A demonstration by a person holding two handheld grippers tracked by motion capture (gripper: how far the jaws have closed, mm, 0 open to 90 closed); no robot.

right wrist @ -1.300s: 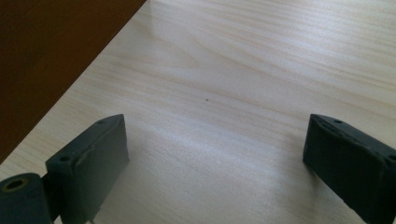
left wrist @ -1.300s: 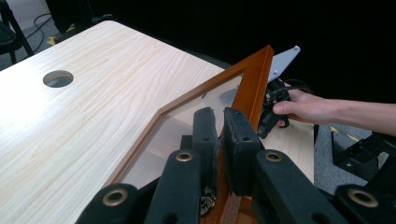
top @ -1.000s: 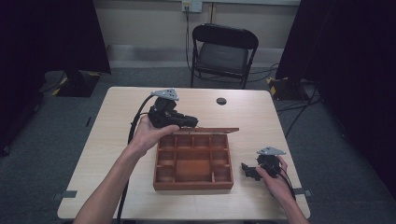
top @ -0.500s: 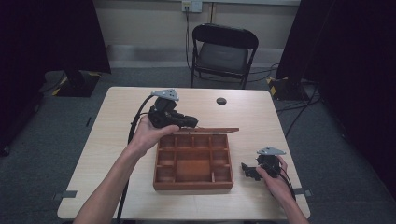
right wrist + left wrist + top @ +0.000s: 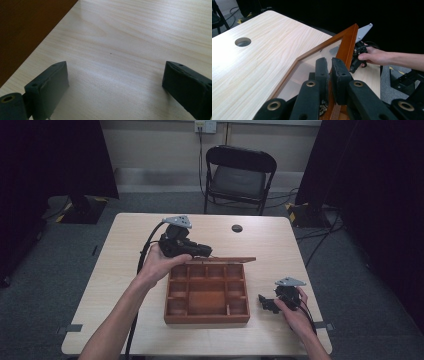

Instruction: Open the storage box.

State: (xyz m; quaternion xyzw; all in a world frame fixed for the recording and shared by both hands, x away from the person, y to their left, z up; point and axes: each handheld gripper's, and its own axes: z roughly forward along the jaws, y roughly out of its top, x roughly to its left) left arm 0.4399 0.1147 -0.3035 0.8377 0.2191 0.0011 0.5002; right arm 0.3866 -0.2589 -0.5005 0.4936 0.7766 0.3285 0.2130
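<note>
High view: the left tongs [image 5: 202, 252] are clamped on the frame of the glass lid [image 5: 220, 260] of the wooden box [image 5: 207, 292], holding it raised, roughly upright, over the box's far edge. The right tongs [image 5: 264, 301] rest spread and empty on the table [image 5: 125, 250], just beside the box. I judge the opening nearly done; releasing the lid remains.

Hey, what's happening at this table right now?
A person is working on a wooden compartment box with a hand-held gripper in each hand. The left hand-held gripper is shut on the frame of the box's glass-paned lid, holding it raised at the far edge of the box. The right hand-held gripper rests on the table to the right of the box, jaws open and holding nothing.
</note>
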